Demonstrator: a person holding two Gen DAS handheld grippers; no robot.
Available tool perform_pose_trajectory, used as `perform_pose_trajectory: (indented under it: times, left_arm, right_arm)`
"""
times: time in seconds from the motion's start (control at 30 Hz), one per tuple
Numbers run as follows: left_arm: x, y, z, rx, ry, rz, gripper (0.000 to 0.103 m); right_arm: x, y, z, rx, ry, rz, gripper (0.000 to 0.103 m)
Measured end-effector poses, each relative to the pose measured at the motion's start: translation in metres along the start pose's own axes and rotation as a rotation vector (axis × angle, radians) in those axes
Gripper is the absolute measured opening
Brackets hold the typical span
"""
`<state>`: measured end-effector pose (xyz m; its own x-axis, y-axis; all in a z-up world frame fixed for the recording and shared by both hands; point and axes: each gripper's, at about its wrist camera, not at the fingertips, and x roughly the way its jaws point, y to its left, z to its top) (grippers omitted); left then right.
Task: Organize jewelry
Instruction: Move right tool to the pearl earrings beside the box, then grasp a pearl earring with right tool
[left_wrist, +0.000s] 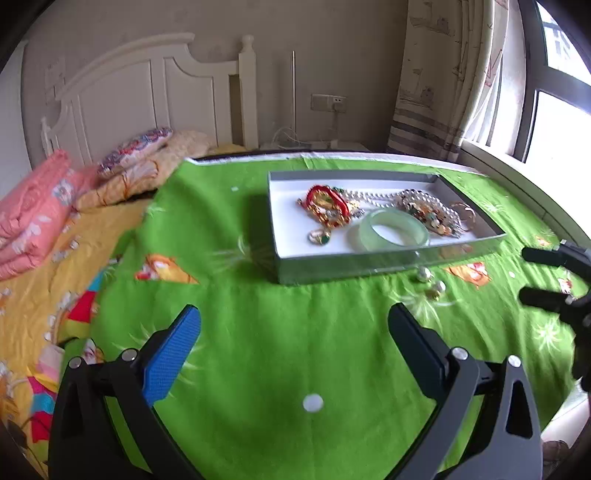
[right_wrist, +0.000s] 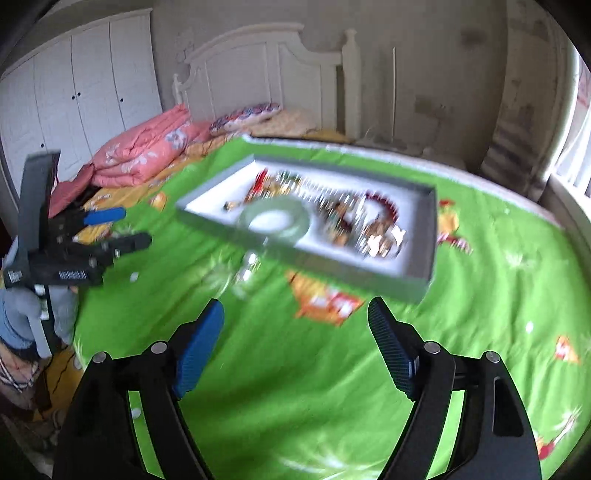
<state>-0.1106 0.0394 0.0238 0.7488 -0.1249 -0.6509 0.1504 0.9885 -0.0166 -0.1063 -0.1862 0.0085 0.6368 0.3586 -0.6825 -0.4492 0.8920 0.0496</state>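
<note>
A shallow grey tray with a white floor lies on the green cloth. It holds a pale green jade bangle, a red and gold piece, a small ring, and a tangle of pearl and gold chains. Small pearl earrings lie on the cloth just in front of the tray. My left gripper is open and empty, short of the tray. My right gripper is open and empty; the tray, bangle and earrings show blurred ahead of it.
The green patterned cloth covers a bed. Folded pink and yellow quilts and a pillow lie at the left by the white headboard. A window and curtain are at the right. A white wardrobe stands behind.
</note>
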Motion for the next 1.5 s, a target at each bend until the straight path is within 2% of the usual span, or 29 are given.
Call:
perform_pose_trajectory:
  times: [0.07,0.2,0.3,0.37,0.5,0.63,0.83,0.97,1.2,1.3,1.5]
  left_arm:
    - [0.005,0.001,-0.005,-0.009,0.046,-0.002,0.1]
    - [0.01,0.001,-0.004,-0.012,0.06,-0.034,0.1]
    - [0.018,0.007,-0.005,-0.051,0.109,-0.061,0.1]
    - [0.021,0.013,-0.005,-0.088,0.127,-0.068,0.1]
    - [0.023,0.02,-0.005,-0.13,0.134,-0.093,0.1]
    - [0.027,0.02,-0.005,-0.14,0.152,-0.1,0.1]
    - [0.031,0.02,-0.004,-0.142,0.156,-0.107,0.1]
    - [0.03,0.021,-0.004,-0.15,0.152,-0.114,0.1]
    - [0.03,0.021,-0.004,-0.15,0.152,-0.114,0.1]
    - [0.03,0.021,-0.004,-0.15,0.152,-0.114,0.1]
    - [0.03,0.021,-0.004,-0.15,0.152,-0.114,0.1]
  right_arm:
    - [0.003,0.008,0.0,0.003,0.013,0.0,0.077]
    - [0.013,0.024,0.011,0.009,0.017,0.023,0.076]
    - [0.026,0.037,0.017,-0.012,0.033,-0.005,0.064]
    - [0.036,0.042,0.02,-0.008,0.05,-0.009,0.049]
    - [0.055,0.046,0.021,0.008,0.093,-0.052,0.035]
    - [0.058,0.045,0.024,0.055,0.088,-0.021,0.033]
    - [0.067,0.052,0.028,0.028,0.108,-0.048,0.032]
    - [0.073,0.062,0.03,-0.013,0.117,-0.1,0.028]
    - [0.077,0.064,0.032,-0.022,0.117,-0.118,0.027]
    - [0.077,0.067,0.031,-0.039,0.116,-0.119,0.019]
    - [0.064,0.059,0.026,-0.014,0.091,-0.1,0.019]
